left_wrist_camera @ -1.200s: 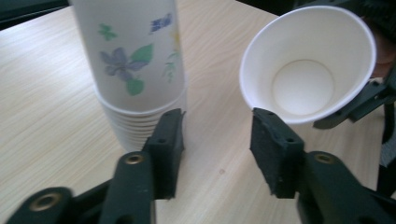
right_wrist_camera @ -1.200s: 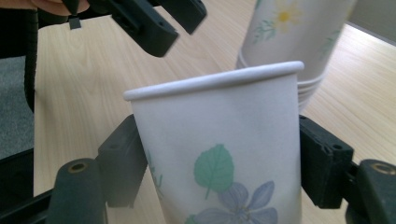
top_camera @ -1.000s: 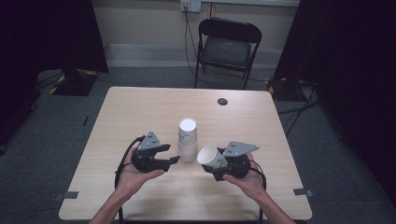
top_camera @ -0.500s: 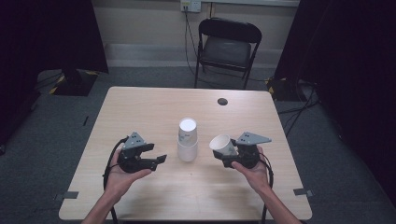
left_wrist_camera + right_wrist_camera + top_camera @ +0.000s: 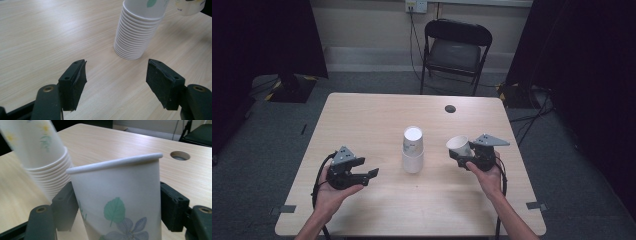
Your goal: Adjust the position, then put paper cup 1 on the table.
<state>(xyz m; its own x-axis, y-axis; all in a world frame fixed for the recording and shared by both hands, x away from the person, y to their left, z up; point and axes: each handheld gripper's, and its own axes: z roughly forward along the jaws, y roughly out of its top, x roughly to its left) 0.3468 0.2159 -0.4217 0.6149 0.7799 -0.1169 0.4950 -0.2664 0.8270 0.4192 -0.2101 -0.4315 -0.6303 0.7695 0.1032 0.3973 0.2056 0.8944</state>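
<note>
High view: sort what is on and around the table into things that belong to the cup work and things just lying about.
Belongs to the job:
- single paper cup, clamped in the right gripper
- stack of upturned paper cups at mid-table
- left gripper, jaws open, nothing between them

Just lying about:
- round cable hole in the table
- black folding chair behind it

Cup stack's (image 5: 136, 32) top is cut off above.
</note>
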